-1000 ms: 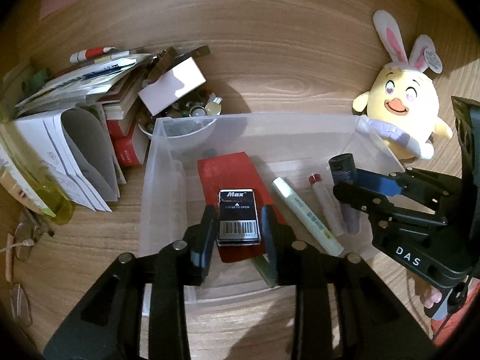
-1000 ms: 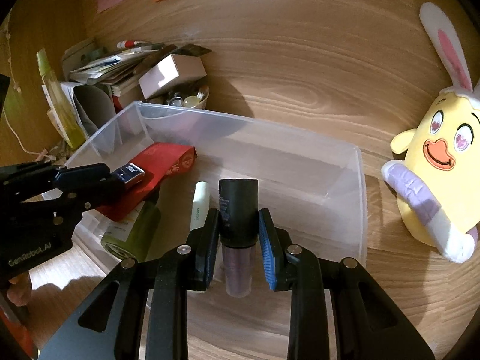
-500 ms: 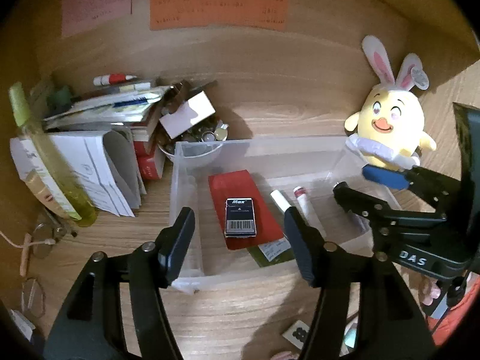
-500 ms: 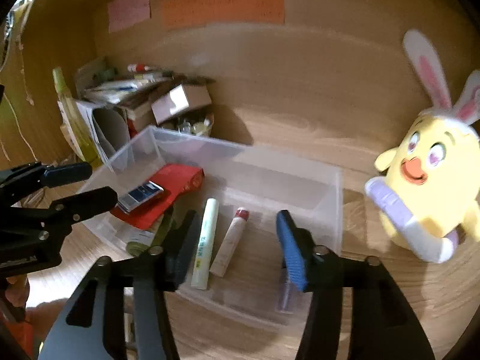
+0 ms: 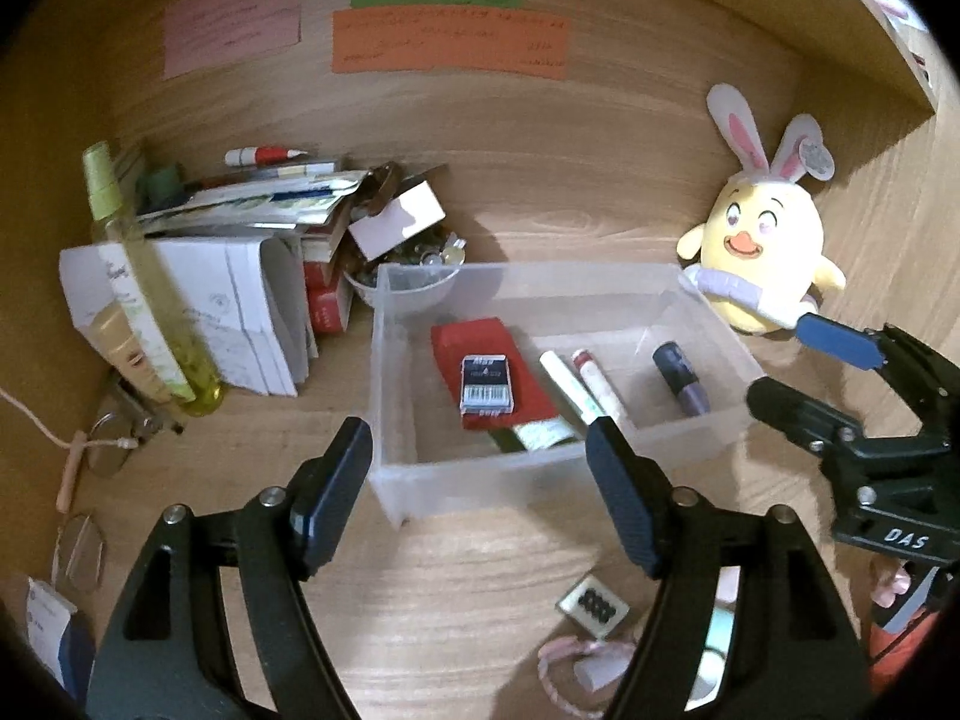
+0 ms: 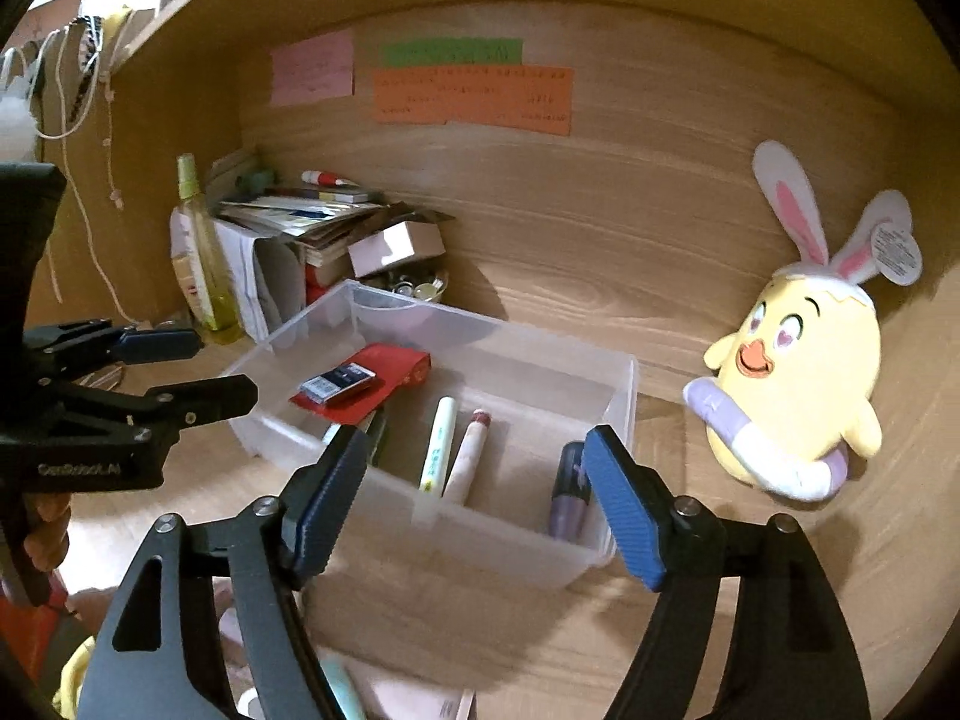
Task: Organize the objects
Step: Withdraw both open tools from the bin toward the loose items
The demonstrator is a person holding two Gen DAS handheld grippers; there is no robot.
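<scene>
A clear plastic bin stands on the wooden desk. Inside lie a small black staples box on a red case, a white marker, a pink tube and a dark purple tube. My left gripper is open and empty, pulled back in front of the bin. My right gripper is open and empty, above the bin's near right corner.
A yellow bunny-eared plush sits right of the bin. A pile of papers and books, a yellow-green bottle and a bowl of small items stand at the left. Glasses and small loose items lie near the front.
Both grippers opened, let go of the staples box and the purple tube into the bin, and drew back up and away from it.
</scene>
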